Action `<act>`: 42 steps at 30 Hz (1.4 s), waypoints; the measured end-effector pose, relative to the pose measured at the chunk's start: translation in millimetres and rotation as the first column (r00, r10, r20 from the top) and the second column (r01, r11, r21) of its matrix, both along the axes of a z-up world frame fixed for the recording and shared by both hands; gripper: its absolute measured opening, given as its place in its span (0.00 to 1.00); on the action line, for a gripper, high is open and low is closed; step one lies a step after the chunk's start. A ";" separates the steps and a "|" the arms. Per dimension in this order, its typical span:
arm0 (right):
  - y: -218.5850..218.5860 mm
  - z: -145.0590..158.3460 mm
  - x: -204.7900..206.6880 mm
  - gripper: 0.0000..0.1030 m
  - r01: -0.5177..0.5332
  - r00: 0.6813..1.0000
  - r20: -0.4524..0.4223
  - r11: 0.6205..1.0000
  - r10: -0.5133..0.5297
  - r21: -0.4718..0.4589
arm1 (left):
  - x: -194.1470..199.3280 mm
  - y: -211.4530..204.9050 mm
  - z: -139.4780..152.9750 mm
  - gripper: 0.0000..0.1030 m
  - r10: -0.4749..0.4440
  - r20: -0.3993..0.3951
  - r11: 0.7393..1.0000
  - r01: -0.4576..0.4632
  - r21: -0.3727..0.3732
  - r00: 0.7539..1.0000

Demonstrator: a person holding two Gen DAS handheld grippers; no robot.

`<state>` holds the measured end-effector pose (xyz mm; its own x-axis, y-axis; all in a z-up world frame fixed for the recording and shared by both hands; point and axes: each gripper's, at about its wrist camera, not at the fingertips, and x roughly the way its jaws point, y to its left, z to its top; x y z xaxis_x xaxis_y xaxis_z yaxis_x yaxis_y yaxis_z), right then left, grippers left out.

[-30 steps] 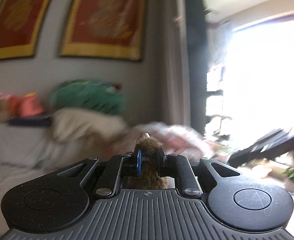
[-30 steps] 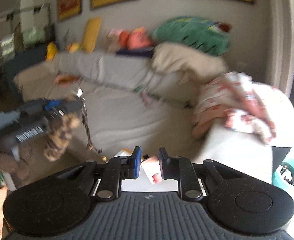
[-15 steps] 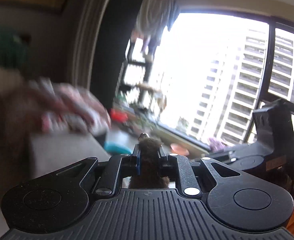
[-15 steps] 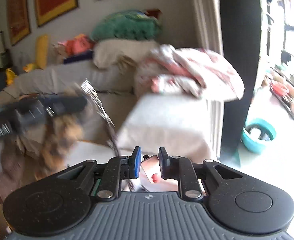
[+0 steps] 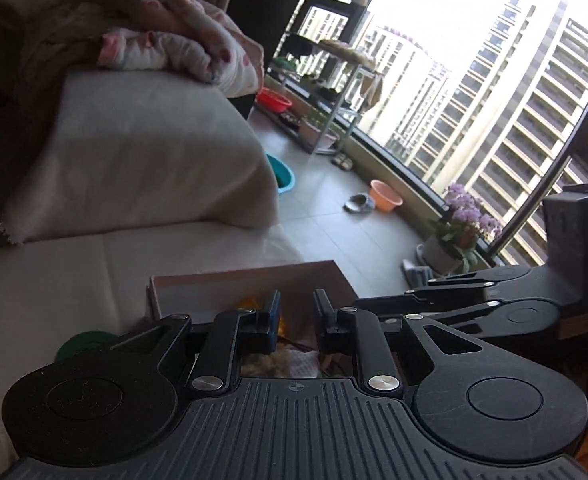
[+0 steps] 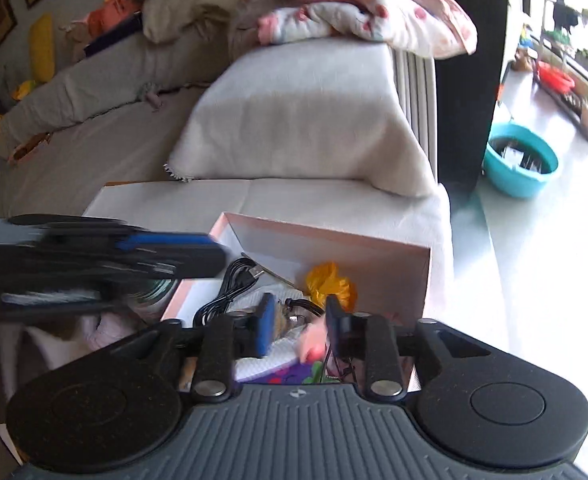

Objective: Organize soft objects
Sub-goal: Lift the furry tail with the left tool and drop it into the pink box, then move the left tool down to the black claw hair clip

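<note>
A pink cardboard box (image 6: 374, 244) stands on the sofa seat and holds a yellow soft object (image 6: 328, 280), a black USB cable (image 6: 230, 284) and other small items. My right gripper (image 6: 299, 322) is open above the box with a pink object (image 6: 312, 342) between its jaws, ungripped. My left gripper (image 5: 296, 316) is open and empty over the same box (image 5: 214, 284). It also shows blurred at the left of the right wrist view (image 6: 134, 256). The brown furry toy lies low in the box (image 6: 280, 320).
A cream-covered sofa arm (image 6: 314, 112) rises behind the box with a pink-and-white blanket (image 6: 354, 4) on top. A teal basin (image 6: 520, 164) stands on the floor at right. Cushions and toys line the sofa back (image 6: 114, 16). A potted plant (image 5: 458, 232) stands by the window.
My left gripper swung right and down over the box and opened, letting go of the brown furry toy. My right gripper opened wider and moved over the box.
</note>
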<state>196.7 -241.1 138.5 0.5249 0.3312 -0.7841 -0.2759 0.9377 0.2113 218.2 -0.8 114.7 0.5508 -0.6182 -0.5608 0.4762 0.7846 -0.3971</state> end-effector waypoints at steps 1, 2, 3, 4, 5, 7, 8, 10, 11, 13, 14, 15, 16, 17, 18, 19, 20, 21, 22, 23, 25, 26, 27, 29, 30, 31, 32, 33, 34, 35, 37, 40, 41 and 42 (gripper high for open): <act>-1.7 -0.8 -2.2 0.39 0.010 1.000 0.006 1.000 -0.010 0.005 | -8.6 4.8 6.4 0.19 0.016 0.024 1.000 -0.016 0.004 1.000; -2.7 -1.0 -2.8 0.39 0.019 1.000 0.015 1.000 -0.019 0.008 | -21.1 13.3 12.8 0.19 0.037 0.054 0.999 -0.038 0.009 0.998; -3.5 -1.0 -4.8 0.40 0.024 0.999 0.026 1.000 -0.024 0.008 | -30.0 24.9 17.5 0.19 0.066 0.083 0.998 -0.067 0.011 0.994; -2.9 -0.2 -5.6 0.40 0.027 0.999 0.037 1.000 -0.027 0.006 | -39.1 38.0 21.8 0.19 0.102 0.108 0.995 -0.104 0.012 0.989; -2.3 0.6 -6.9 0.40 0.029 0.998 0.052 1.000 -0.029 0.005 | -46.5 52.2 23.8 0.19 0.143 0.130 0.989 -0.145 0.010 0.981; -0.1 3.2 -11.2 0.42 0.026 0.996 0.080 1.000 -0.026 0.002 | -65.0 84.1 25.7 0.19 0.241 0.166 0.969 -0.246 0.005 0.956; 1.4 5.0 -12.4 0.44 0.023 0.996 0.091 1.000 -0.023 -0.002 | -73.6 101.8 25.6 0.19 0.299 0.182 0.953 -0.304 0.002 0.937; 7.5 8.8 -16.4 0.46 0.016 0.993 0.116 1.000 -0.014 -0.014 | -86.9 136.4 25.6 0.19 0.434 0.232 0.893 -0.449 0.013 0.871; 11.0 10.9 -18.3 0.47 0.010 0.992 0.129 1.000 -0.007 -0.021 | -96.9 154.1 25.4 0.19 0.499 0.263 0.851 -0.524 0.030 0.826; 23.2 14.6 -21.7 0.48 -0.007 0.988 0.155 0.999 0.014 -0.044 | -111.5 187.2 23.6 0.19 0.586 0.301 0.773 -0.630 0.070 0.752; 31.2 16.2 -23.6 0.48 -0.020 0.985 0.170 0.998 0.030 -0.058 | -117.4 202.2 21.7 0.19 0.614 0.297 0.747 -0.660 0.081 0.731; 39.0 18.7 -25.1 0.49 -0.033 0.982 0.185 0.997 0.046 -0.072 | -122.0 217.2 19.5 0.19 0.639 0.282 0.728 -0.681 0.079 0.716; 48.7 21.2 -26.9 0.50 -0.045 0.978 0.201 0.995 0.062 -0.088 | -124.3 230.1 15.5 0.19 0.657 0.254 0.719 -0.691 0.072 0.710; 58.9 23.6 -29.0 0.51 -0.056 0.973 0.219 0.993 0.078 -0.102 | -124.2 241.1 10.7 0.19 0.665 0.214 0.720 -0.690 0.072 0.716; 69.4 26.3 -31.4 0.52 -0.071 0.967 0.236 0.991 0.096 -0.113 | -121.4 249.4 5.0 0.19 0.668 0.166 0.725 -0.684 0.075 0.726; 79.2 28.8 -33.7 0.52 -0.088 0.962 0.248 0.989 0.115 -0.120 | -118.0 256.9 -1.7 0.19 0.666 0.122 0.733 -0.676 0.069 0.736; 89.9 31.0 -36.4 0.52 -0.109 0.956 0.258 0.986 0.139 -0.127 | -112.8 261.4 -9.6 0.19 0.654 0.084 0.749 -0.659 0.063 0.752; 100.8 33.5 -39.5 0.52 -0.135 0.950 0.264 0.982 0.166 -0.132 | -110.0 264.7 -18.2 0.19 0.628 0.050 0.774 -0.630 0.061 0.777; 112.1 35.5 -43.3 0.53 -0.165 0.943 0.268 0.977 0.197 -0.135 | -99.9 267.4 -26.7 0.19 0.590 0.014 0.805 -0.590 0.063 0.807; 122.7 37.1 -47.4 0.53 -0.195 0.937 0.267 0.971 0.226 -0.138 | -91.2 271.0 -34.9 0.19 0.557 -0.028 0.830 -0.554 0.061 0.830; 143.7 38.5 -56.6 0.53 -0.249 0.926 0.254 0.957 0.280 -0.148 | -69.7 279.6 -46.6 0.19 0.535 -0.133 0.844 -0.535 0.035 0.834; 154.1 38.9 -61.9 0.53 -0.274 0.920 0.245 0.948 0.308 -0.160 | -59.2 282.4 -49.5 0.19 0.529 -0.176 0.844 -0.536 0.007 0.830; 164.0 39.6 -67.7 0.53 -0.300 0.912 0.235 0.937 0.337 -0.177 | -49.3 284.7 -51.0 0.19 0.524 -0.215 0.841 -0.540 -0.020 0.824; 181.4 40.8 -79.8 0.53 -0.351 0.893 0.219 0.912 0.394 -0.212 | -32.2 288.4 -51.7 0.19 0.531 -0.273 0.827 -0.561 -0.042 0.802; 189.6 40.8 -85.7 0.54 -0.374 0.884 0.207 0.900 0.419 -0.225 | -25.7 287.3 -50.1 0.19 0.542 -0.275 0.820 -0.571 -0.035 0.794; 197.2 39.9 -91.3 0.55 -0.395 0.877 0.191 0.888 0.441 -0.234 | -18.6 283.8 -47.0 0.19 0.551 -0.254 0.819 -0.573 -0.017 0.795; 204.3 37.7 -96.7 0.56 -0.415 0.871 0.175 0.878 0.459 -0.238 | -11.7 278.2 -43.4 0.19 0.550 -0.222 0.826 -0.564 0.002 0.805; 211.3 34.6 -101.9 0.56 -0.435 0.864 0.159 0.868 0.477 -0.242 | -4.4 271.8 -41.0 0.19 0.535 -0.197 0.839 -0.543 0.015 0.822; 216.2 30.1 -105.9 0.56 -0.449 0.859 0.147 0.859 0.491 -0.247 | 3.6 265.6 -41.2 0.19 0.507 -0.186 0.858 -0.512 0.021 0.842; 222.8 24.1 -111.0 0.56 -0.459 0.853 0.137 0.850 0.503 -0.259 | 13.3 260.9 -43.7 0.19 0.469 -0.179 0.881 -0.473 0.020 0.865; 234.0 9.4 -120.1 0.56 -0.479 0.841 0.121 0.829 0.528 -0.287 | 27.4 252.3 -50.8 0.19 0.376 -0.167 0.925 -0.379 0.011 0.912; 245.4 -12.4 -133.6 0.56 -0.499 0.832 0.091 0.809 0.547 -0.311 | 44.0 249.9 -70.8 0.19 0.309 -0.240 0.950 -0.311 0.032 0.920; 247.7 -17.4 -137.2 0.56 -0.505 0.828 0.085 0.802 0.555 -0.319 | 44.7 251.8 -76.5 0.19 0.302 -0.257 0.952 -0.303 0.035 0.918; 247.8 -21.4 -140.2 0.56 -0.510 0.822 0.083 0.793 0.563 -0.332 | 42.8 255.3 -81.5 0.19 0.297 -0.268 0.954 -0.299 0.037 0.916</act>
